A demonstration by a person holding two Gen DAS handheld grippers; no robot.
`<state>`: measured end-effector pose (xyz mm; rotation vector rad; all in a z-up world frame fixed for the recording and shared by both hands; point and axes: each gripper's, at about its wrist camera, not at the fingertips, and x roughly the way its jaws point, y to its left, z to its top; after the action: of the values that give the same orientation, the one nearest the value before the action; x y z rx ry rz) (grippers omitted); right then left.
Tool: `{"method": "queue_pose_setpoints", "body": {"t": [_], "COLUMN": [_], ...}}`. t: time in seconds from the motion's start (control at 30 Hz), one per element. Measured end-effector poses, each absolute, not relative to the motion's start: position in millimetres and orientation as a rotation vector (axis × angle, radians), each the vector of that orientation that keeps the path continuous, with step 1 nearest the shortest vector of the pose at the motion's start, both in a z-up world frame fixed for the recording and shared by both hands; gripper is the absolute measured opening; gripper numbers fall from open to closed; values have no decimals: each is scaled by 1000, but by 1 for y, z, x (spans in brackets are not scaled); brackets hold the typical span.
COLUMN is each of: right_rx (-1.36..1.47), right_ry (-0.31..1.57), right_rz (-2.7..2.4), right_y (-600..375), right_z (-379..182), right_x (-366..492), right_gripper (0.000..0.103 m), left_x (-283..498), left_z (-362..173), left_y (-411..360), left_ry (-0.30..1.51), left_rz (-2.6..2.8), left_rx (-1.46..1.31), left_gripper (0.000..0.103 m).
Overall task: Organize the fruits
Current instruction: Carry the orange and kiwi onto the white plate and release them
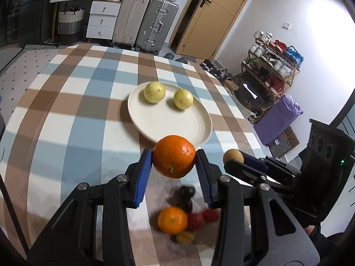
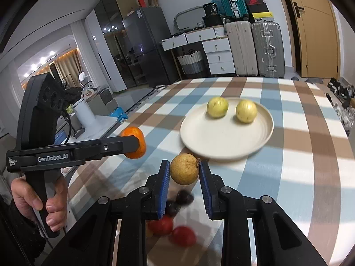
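Note:
My left gripper is shut on a large orange and holds it above the checked cloth, just short of the cream plate. Two yellow-green fruits lie on the plate's far side. My right gripper is shut on a small round tan fruit, also in the air near the plate. From the right wrist view the left gripper with its orange hangs to the left; the left view shows the right gripper with its tan fruit.
Below the grippers a heap of fruit lies on the cloth: a second orange, red tomatoes, dark fruits and a small yellow one. A hand grips the left tool's handle. Suitcases, drawers and a shoe rack stand beyond the table.

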<state>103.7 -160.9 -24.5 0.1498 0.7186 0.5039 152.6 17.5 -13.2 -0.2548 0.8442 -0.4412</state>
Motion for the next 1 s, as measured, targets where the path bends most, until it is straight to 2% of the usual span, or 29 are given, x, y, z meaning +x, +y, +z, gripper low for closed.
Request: {"method": "queue_pose_setpoints", "body": {"t": [0.6, 1.0], "right_rx": [72, 54], "right_ry": [742, 807], "right_rz": [480, 468], "right_y": [-160, -149], "right_z": [-31, -61], "right_x": [216, 262], "right_gripper": [27, 27], "left_x": [291, 332], "left_z": [-44, -72], "left_y": [-10, -10], "left_ry": [953, 997], "left_rz": [-411, -408], "left_rx": [-207, -200], "left_gripper": [37, 37]}}
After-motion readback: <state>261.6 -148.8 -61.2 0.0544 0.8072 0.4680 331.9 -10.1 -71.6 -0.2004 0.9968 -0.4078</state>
